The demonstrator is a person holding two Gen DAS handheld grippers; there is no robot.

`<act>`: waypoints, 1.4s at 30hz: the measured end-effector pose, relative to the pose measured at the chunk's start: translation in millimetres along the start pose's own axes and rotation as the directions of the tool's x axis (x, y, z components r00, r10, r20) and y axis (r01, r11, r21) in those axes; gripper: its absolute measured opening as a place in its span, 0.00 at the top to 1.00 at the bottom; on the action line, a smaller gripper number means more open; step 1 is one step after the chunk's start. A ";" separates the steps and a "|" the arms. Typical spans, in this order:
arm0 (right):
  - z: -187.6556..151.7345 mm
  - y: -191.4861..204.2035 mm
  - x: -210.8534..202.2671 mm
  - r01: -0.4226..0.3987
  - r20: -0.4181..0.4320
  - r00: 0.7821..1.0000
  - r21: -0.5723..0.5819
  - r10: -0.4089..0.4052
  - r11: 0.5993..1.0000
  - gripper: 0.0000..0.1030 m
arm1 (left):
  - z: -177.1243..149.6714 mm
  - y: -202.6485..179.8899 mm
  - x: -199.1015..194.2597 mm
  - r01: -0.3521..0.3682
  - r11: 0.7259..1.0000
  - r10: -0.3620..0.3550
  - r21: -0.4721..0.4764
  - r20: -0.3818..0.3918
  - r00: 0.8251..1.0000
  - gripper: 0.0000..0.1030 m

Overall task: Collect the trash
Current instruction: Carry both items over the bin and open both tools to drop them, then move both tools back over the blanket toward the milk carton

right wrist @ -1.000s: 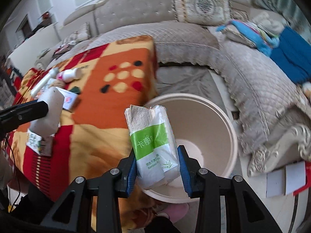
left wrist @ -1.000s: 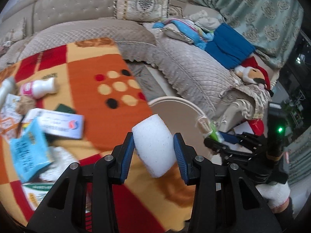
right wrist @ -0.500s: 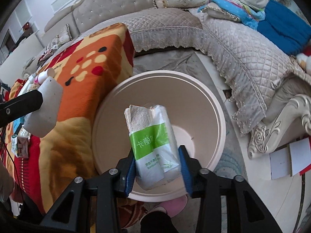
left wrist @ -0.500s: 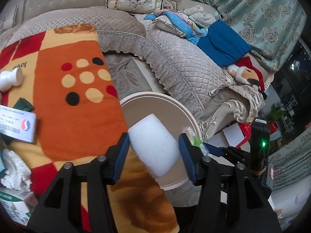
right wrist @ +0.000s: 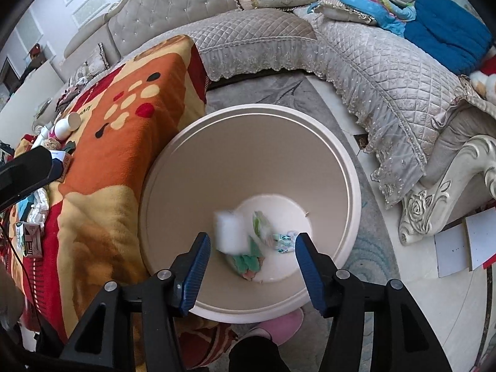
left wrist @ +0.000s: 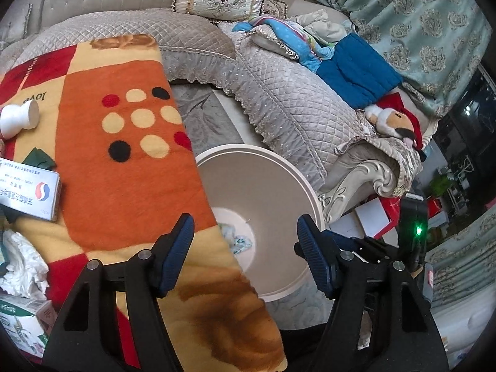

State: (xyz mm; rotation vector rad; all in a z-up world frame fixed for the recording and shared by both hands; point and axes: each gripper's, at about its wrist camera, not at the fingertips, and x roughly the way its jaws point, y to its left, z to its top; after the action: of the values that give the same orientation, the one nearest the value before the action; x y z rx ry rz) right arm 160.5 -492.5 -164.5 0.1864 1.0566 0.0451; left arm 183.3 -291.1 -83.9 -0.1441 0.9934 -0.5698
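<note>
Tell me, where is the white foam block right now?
In the right wrist view, the white foam block is down inside the round beige bin, blurred, just left of the green tissue pack near the bin's bottom.

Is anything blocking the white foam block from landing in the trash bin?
No, nothing is. The white foam block is already inside the trash bin, below the right claw, whose jaws are opening with nothing between them.

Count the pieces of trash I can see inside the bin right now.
3 in the bin: a blurred white foam block at left, a green-and-white tissue pack beside it, and a small crumpled wrapper at right. More may lie under them.
</note>
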 end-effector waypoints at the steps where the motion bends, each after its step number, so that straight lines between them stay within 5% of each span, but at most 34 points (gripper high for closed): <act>1: 0.1 1.4 -1.6 0.000 0.003 1.000 -0.002 0.000 1.000 0.47 | -0.8 0.7 -1.2 -0.003 1.000 0.003 0.000 0.001 1.000 0.34; 9: -1.1 16.9 -10.0 0.006 0.021 1.000 -0.029 -0.005 1.000 0.38 | -8.4 7.9 -11.3 -0.058 0.998 0.058 0.009 0.010 0.998 0.34; 25: 0.4 75.3 -27.4 -0.025 0.046 0.998 -0.116 0.031 0.993 0.37 | -27.8 49.4 -51.2 -0.153 0.988 0.153 -0.014 0.048 0.987 0.34; 36: -0.9 111.0 -26.4 -0.039 0.035 0.998 -0.170 0.046 0.985 0.37 | -56.7 79.2 -34.0 -0.133 0.991 0.132 -0.022 -0.066 0.989 0.34; 42: -0.1 116.3 -24.7 -0.040 0.025 0.999 -0.175 0.045 0.984 0.36 | -81.9 99.6 -58.9 -0.146 0.989 0.146 0.006 -0.106 0.984 0.34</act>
State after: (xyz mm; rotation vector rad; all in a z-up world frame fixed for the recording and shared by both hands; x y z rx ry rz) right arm 154.4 -381.3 -123.1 0.0507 1.0140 0.1728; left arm 130.0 -165.1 -121.3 -0.0417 1.0979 -0.4455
